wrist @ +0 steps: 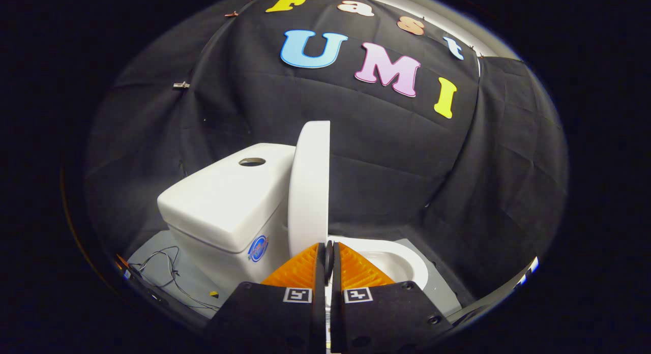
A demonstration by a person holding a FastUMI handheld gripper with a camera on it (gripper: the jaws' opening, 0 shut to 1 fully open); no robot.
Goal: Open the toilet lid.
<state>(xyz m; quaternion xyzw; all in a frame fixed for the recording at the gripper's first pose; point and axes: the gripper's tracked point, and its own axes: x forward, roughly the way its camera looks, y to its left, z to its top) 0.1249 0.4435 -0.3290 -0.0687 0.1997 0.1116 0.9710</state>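
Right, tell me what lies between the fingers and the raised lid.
Nothing: in the gripper view the fingers sit closed right at the upright lid's lower edge.

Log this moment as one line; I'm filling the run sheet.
gripper: shut, holding nothing | toilet lid: upright, against tank | bowl: exposed | task: lid open

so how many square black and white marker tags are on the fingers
2. One marker tag sits on the left finger and the other tag on the right, flanking the near-closed gap of the gripper, just before the raised toilet lid.

Tank sticker (258,248) too small to read
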